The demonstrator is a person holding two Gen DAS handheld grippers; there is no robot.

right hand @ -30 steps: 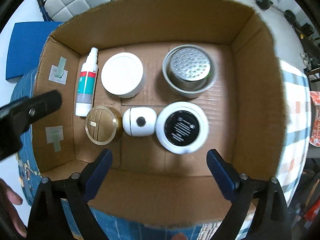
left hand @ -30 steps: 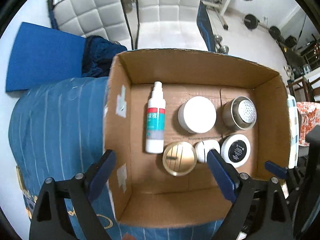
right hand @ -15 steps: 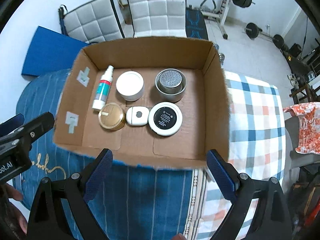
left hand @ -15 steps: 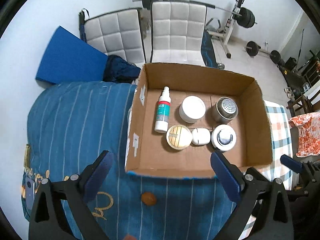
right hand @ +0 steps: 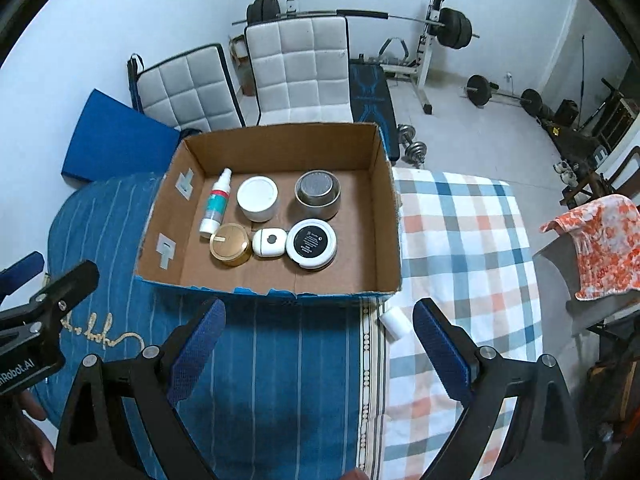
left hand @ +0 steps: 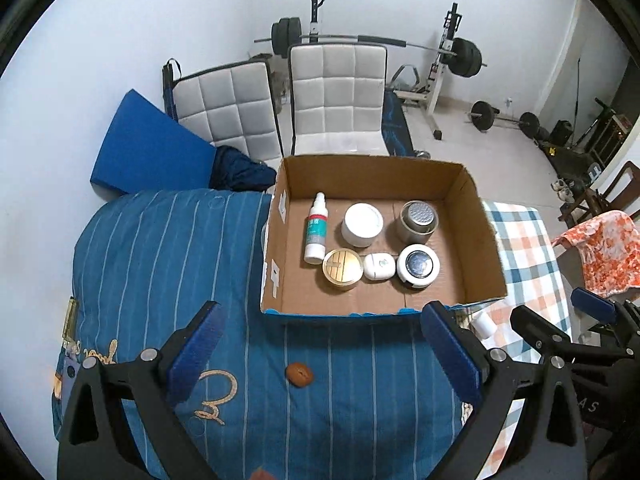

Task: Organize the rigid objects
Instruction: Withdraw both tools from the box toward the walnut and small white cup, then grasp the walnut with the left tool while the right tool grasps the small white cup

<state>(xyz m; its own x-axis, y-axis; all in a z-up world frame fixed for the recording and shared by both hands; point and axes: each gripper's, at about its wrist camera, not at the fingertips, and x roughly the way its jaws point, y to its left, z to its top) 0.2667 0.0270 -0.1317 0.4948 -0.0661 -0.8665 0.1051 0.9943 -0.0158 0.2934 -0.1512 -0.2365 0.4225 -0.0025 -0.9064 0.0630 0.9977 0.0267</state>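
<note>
Left wrist view: left gripper (left hand: 320, 352), jaws wide apart, nothing between them, above a blue striped cover (left hand: 168, 264) just short of the box (left hand: 280, 276).
Right wrist view: right gripper (right hand: 318, 344), jaws likewise apart and empty, near the box's front wall.

Box: open cardboard, sitting on the cover, its right side next to a checked cloth (right hand: 460, 240). Contents, all on the box floor:
- spray bottle (left hand: 316, 233), lying flat, nearest the left wall
- white jar (left hand: 362, 225), right of the bottle, back row
- metal tin (left hand: 417, 222), right of the white jar, back row
- gold-lidded jar (left hand: 342, 268), front row, just beside the bottle's base
- small white case (left hand: 379, 266), touching or nearly touching the gold jar and the black-lidded jar (left hand: 418, 267) on its right

Outside the box:
- white cylinder (right hand: 394, 322), lying on the checked cloth just off the front right corner; partly hidden behind the left gripper's finger in the left view
- brown round item (left hand: 299, 374) on the cover in front of the box; kind unclear
- two white quilted chairs (left hand: 336, 96) and a blue mat (left hand: 148, 156) behind the box
- barbell rack (right hand: 432, 20) and weights farther back
- orange patterned cloth (right hand: 600, 240) over a chair, far right

Lid labels too small to read. Box's tape patches on the left wall visible only from inside.
</note>
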